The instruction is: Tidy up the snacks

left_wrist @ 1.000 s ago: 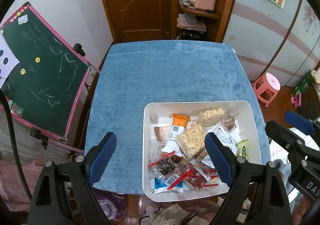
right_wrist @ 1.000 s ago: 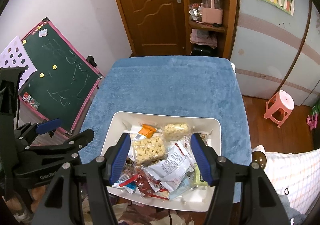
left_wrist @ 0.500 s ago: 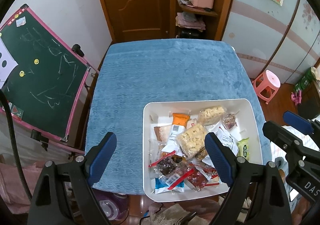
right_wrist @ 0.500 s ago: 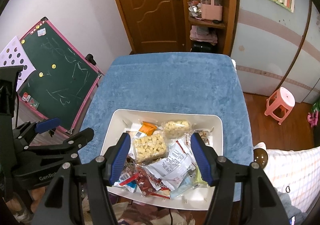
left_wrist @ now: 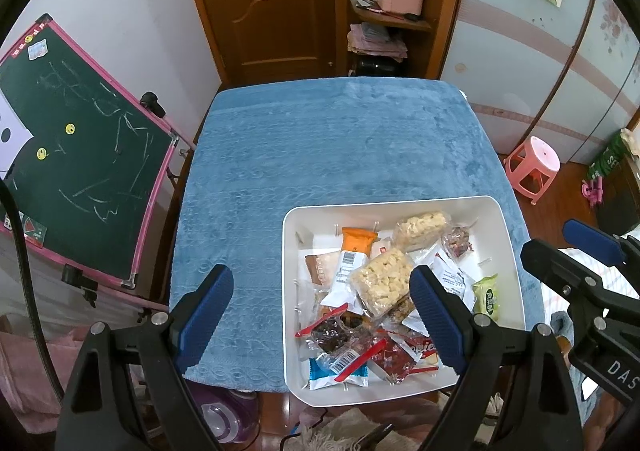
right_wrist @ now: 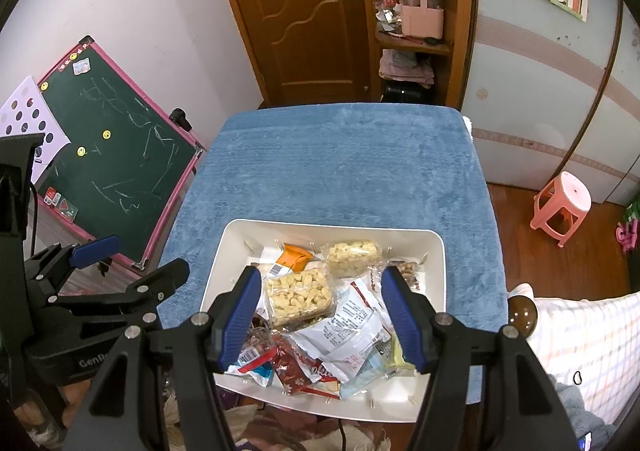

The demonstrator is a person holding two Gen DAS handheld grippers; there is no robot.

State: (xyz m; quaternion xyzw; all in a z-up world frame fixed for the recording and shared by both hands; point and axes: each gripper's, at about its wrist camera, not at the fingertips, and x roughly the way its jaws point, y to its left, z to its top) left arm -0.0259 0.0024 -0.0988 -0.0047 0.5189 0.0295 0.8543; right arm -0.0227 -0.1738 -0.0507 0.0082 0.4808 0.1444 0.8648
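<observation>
left claw [left_wrist: 320, 311]: open, empty, above tray's left rim | tray [left_wrist: 508, 251] of snacks [left_wrist: 382, 283]: surface's near right corner [left_wrist: 320, 139]

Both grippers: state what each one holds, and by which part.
Nothing is held. The left gripper and right gripper are both open above the white bin of snacks.

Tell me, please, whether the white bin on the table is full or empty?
Partly full: the white bin holds a loose pile of wrapped snacks, heaped toward its near side, while bare white floor shows along its far edge.
</observation>
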